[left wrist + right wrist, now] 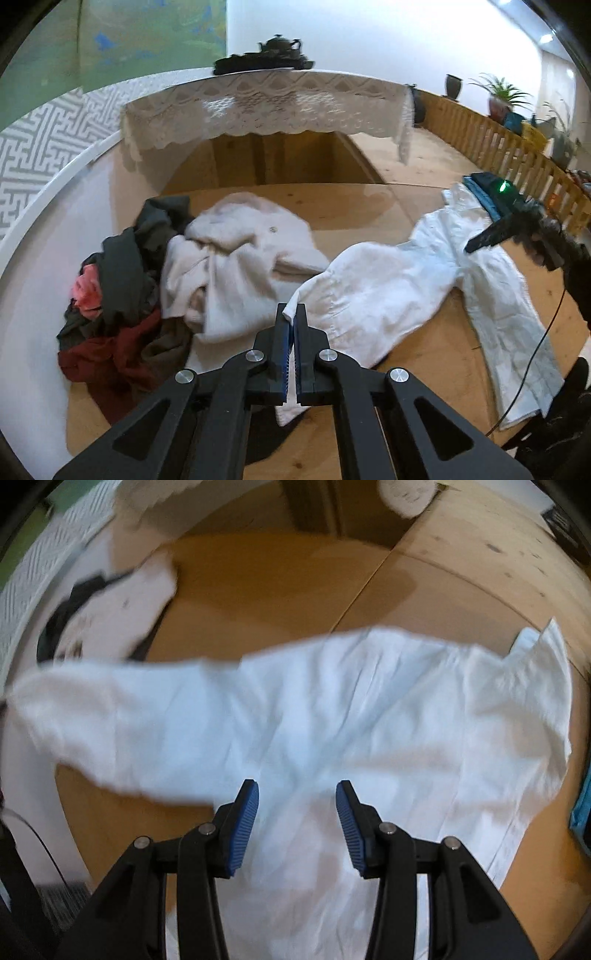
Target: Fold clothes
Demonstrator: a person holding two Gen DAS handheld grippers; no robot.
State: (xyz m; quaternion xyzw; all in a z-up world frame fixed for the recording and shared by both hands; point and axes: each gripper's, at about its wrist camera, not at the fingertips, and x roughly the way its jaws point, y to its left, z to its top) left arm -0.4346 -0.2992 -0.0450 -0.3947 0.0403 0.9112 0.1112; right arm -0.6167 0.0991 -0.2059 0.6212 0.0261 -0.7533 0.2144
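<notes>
Looking along the left gripper [294, 314], its jaws are pinched on an edge of the white garment [388, 291], which stretches rightward across the wooden floor [332, 206]. A clothes pile [155, 280] sits just left of it, a lace-covered table [266, 103] behind. In the right wrist view, the right gripper [297, 794] hovers wide apart over the garment, its long axis running left to right.

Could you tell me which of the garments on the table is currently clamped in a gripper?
The white shirt, spread out alone; the left gripper pinches its edge. The cream garment lies heaped, untouched.
</notes>
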